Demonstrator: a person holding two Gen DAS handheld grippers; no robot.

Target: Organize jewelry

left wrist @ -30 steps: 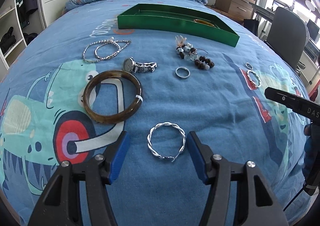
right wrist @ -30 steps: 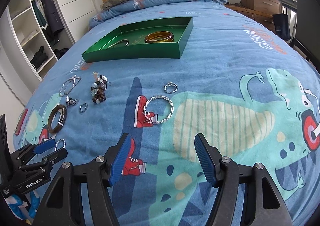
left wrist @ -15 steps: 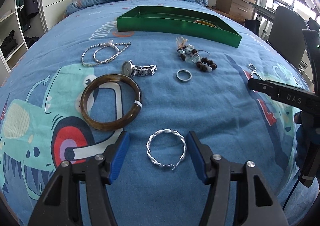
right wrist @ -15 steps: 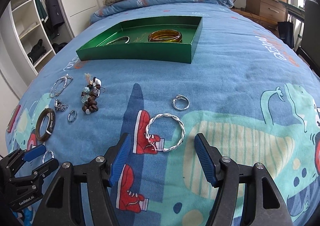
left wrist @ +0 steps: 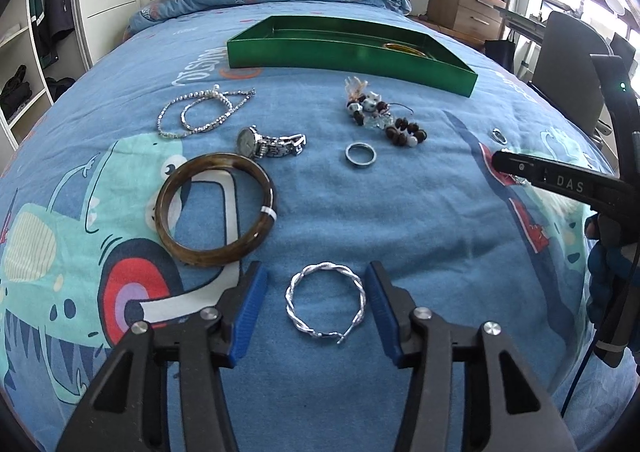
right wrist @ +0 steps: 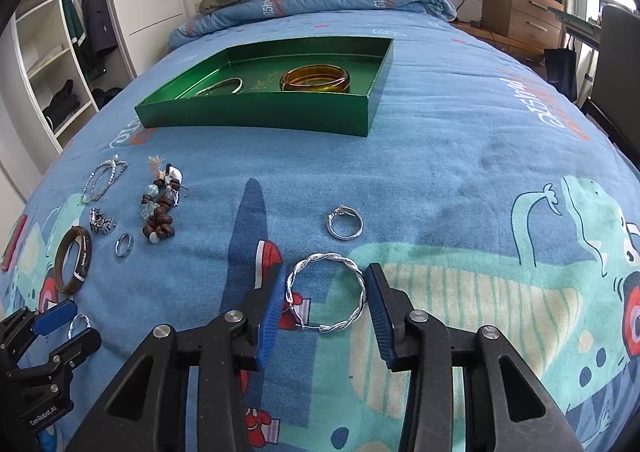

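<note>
Jewelry lies spread on a blue cartoon bedspread. My left gripper (left wrist: 316, 304) is open, its blue pads on either side of a twisted silver bangle (left wrist: 325, 303) lying flat. My right gripper (right wrist: 326, 296) is open around a second twisted silver bangle (right wrist: 326, 292), the left pad close to its rim. A green tray (right wrist: 256, 118) stands farther up the bed and holds an amber bangle (right wrist: 316, 78) and a thin silver bangle (right wrist: 222, 86). The tray also shows in the left wrist view (left wrist: 344, 56).
A dark brown bangle (left wrist: 216, 210), a silver watch (left wrist: 270, 143), a crystal chain (left wrist: 200, 114), a bead bracelet (left wrist: 384, 118) and a plain ring (left wrist: 361, 155) lie on the bed. A small silver ring (right wrist: 345, 227) lies beyond my right gripper. A chair (left wrist: 572, 64) stands at right.
My right gripper has moved forward and down until the twisted bangle sits between its pads. My left gripper has moved slightly closer around its own bangle. Both stay open.
</note>
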